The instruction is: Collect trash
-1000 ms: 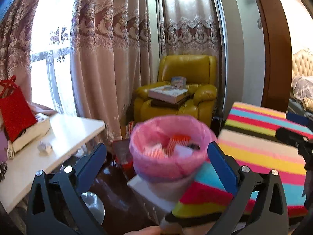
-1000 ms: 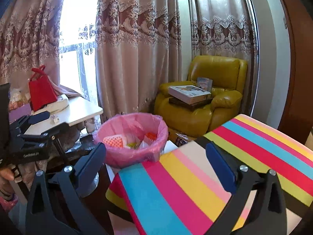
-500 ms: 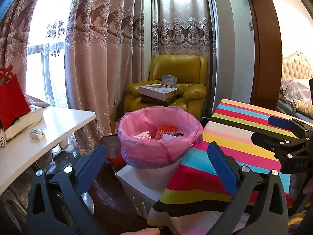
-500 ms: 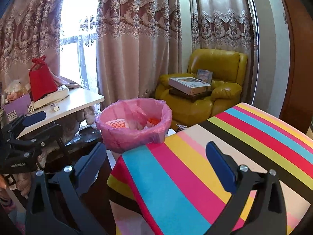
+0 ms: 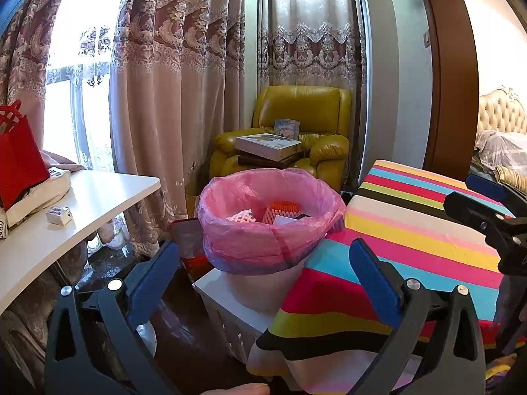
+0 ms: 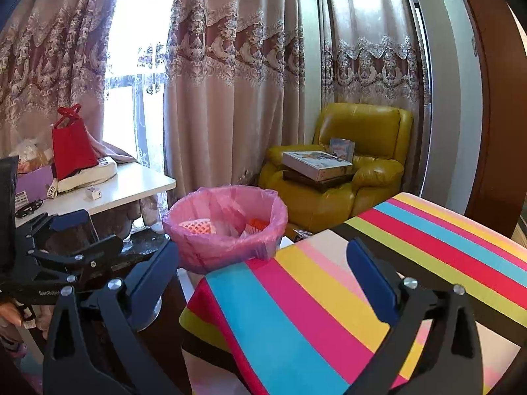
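I had the left gripper [image 5: 263, 276] with its fingers [image 5: 154, 276] spread wide and nothing between them. Straight ahead, framed between the two blue pads, sat the trash bin [image 5: 270, 227], lined with a pink bag [image 5: 263, 247] folded over its rim. Inside the bin I could see white foam netting [image 5: 242, 216] and an orange piece [image 5: 283, 209] beside it. The bin stood on a low white cabinet [image 5: 227, 299], just beyond my fingertips.

The right gripper [image 6: 263, 273] was equally wide, holding nothing. Its right finger [image 6: 370, 279] hung over the worktop [image 6: 329, 299], which was covered in a bright striped cloth; the left finger [image 6: 154, 279] hung past the worktop's edge. From that side the bin lay ahead of the fingers and slightly left, touching the worktop's far corner. I could also see the left gripper off to the left of my right fingers, with a hand [image 6: 10, 316] on its handle.

Left of the left fingers there was a white side table [image 5: 82, 210] carrying a red bag [image 5: 19, 161] and a small white box [image 5: 58, 214]. Well beyond the bin stood a yellow armchair [image 5: 316, 115] with a flat box [image 5: 268, 146] on its seat.
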